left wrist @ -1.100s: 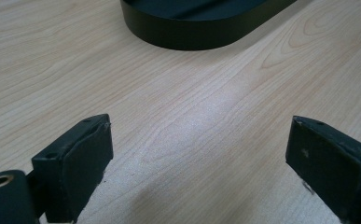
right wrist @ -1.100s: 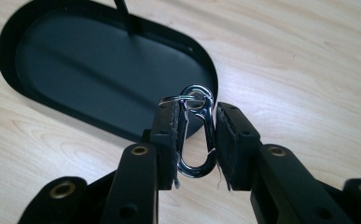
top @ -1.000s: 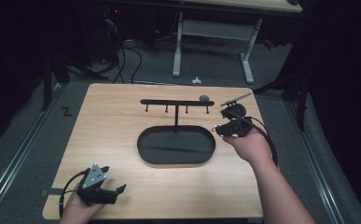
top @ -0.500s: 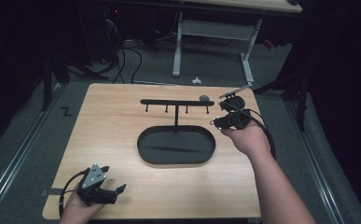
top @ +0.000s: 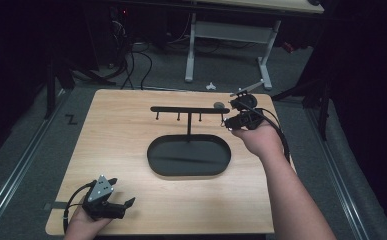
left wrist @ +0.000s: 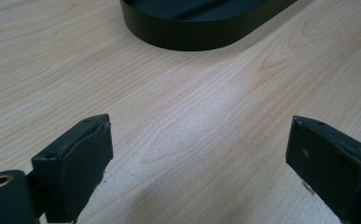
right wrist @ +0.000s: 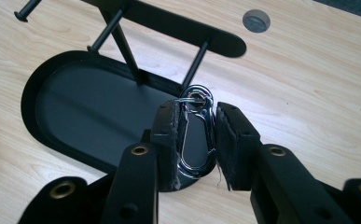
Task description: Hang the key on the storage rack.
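Note:
A black rack with a T-shaped bar [top: 188, 109] and several hanging pegs rises from a black oval tray [top: 157, 162] at mid-table. My right gripper [top: 229, 123] is at the bar's right end, shut on a silver carabiner [right wrist: 194, 140] held upright. In the right gripper view [right wrist: 196, 111], the carabiner's small ring [right wrist: 197, 95] sits just at the tip of the rightmost peg [right wrist: 194, 65]; I cannot tell if they touch. My left gripper [top: 122, 201] rests low over the table's near-left corner. Its jaws stand wide apart in the left gripper view [left wrist: 199, 126], with bare wood between them.
A grey round cap [top: 219, 105] is set in the wooden table [top: 121, 135] behind the rack's right end. The tray's wall [left wrist: 187, 39] lies ahead of the left gripper. Cables and white desk legs [top: 191, 50] stand on the floor beyond the far edge.
My right gripper has moved away from the person and slightly left with the carabiner, closing on the rack's right end. The left gripper has stayed still.

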Available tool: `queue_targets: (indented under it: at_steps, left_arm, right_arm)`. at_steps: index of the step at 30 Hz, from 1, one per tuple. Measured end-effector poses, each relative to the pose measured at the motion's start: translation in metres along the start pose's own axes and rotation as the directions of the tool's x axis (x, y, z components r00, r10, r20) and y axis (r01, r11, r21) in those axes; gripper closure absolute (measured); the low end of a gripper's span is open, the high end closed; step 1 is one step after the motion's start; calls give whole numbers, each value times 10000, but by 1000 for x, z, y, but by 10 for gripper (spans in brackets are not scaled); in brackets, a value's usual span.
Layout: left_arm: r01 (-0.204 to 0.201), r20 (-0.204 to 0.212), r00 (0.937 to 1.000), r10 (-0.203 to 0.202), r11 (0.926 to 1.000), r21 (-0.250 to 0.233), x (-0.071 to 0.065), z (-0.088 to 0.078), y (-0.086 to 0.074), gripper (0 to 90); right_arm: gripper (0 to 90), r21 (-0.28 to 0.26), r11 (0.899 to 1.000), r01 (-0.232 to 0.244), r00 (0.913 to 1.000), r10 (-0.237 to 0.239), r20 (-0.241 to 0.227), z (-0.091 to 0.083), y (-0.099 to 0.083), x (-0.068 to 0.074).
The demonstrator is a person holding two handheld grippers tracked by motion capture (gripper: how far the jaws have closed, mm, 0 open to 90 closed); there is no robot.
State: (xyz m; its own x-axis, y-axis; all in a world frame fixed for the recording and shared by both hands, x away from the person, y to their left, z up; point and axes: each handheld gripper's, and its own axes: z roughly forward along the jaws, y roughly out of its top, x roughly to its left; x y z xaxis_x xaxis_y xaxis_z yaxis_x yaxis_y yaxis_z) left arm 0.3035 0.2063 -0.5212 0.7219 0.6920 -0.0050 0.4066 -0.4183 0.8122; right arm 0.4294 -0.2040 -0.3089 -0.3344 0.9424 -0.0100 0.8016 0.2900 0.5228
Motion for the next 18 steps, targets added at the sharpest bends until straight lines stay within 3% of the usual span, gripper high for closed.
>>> queue_targets:
  at_steps: [18]
  left_arm:
    - [4,29,10000,-4,10000,29,0,0,-1,77]
  right_arm:
    - [697,2,9979,-649,9979,649,-75,17,13,-14]
